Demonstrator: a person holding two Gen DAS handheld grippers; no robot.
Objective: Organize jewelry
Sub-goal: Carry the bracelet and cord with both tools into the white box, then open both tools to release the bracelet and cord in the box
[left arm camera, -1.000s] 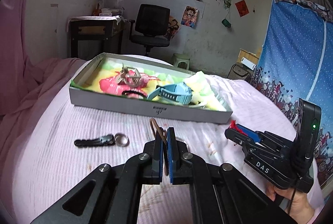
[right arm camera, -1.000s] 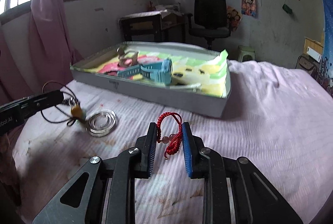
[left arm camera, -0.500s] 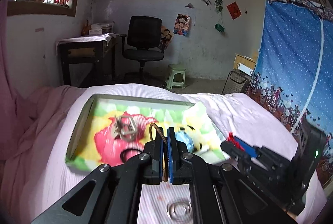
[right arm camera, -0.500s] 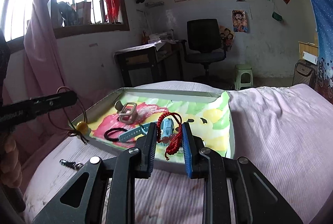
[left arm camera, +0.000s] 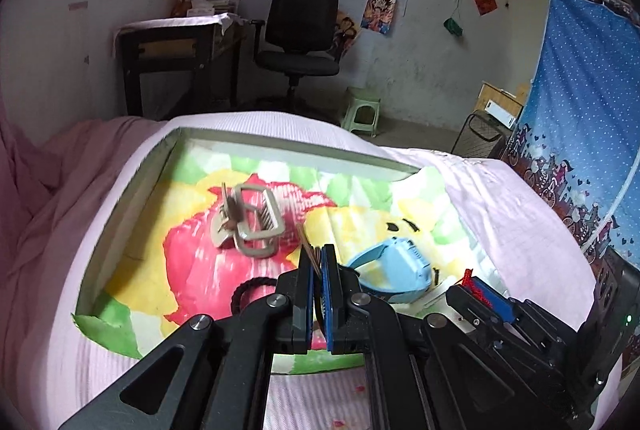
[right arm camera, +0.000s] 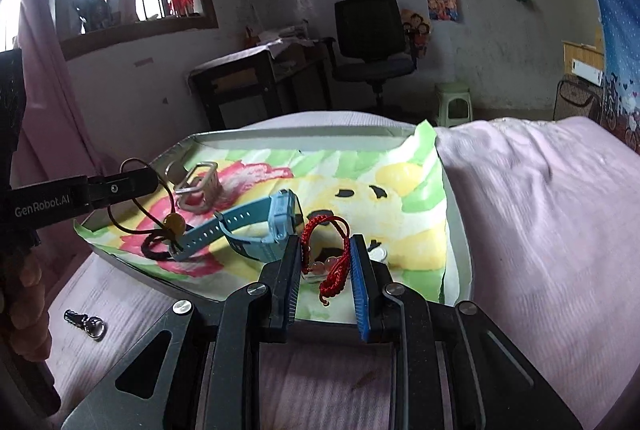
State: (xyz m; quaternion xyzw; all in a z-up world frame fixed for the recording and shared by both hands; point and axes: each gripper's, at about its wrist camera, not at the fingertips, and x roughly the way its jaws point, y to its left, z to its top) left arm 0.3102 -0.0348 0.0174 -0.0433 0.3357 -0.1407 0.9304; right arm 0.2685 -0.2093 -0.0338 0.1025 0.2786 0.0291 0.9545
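A shallow grey box [left arm camera: 132, 190] lined with a bright cloth lies on the pink bed. In it are a beige hair claw [left arm camera: 250, 222], a blue watch [left arm camera: 390, 266] and a black hair tie [left arm camera: 246, 290]. My left gripper [left arm camera: 318, 270] is shut on a brown cord necklace [right arm camera: 140, 210] with an amber bead [right arm camera: 174, 221], hanging over the box's left part. My right gripper [right arm camera: 326, 262] is shut on a red cord bracelet [right arm camera: 328, 250] with clear beads, held over the box's near edge [right arm camera: 256, 304].
A small black clasp with a metal ring [right arm camera: 86, 322] lies on the bedsheet in front of the box. Behind the bed stand a dark desk [left arm camera: 176, 58], a black office chair [left arm camera: 300, 46] and a green stool [left arm camera: 362, 108]. A blue curtain [left arm camera: 588, 118] hangs at right.
Both grippers have risen and moved forward from the bedsheet to above the box, carrying the necklace and the bracelet. The silver bangle on the sheet has dropped out of view.
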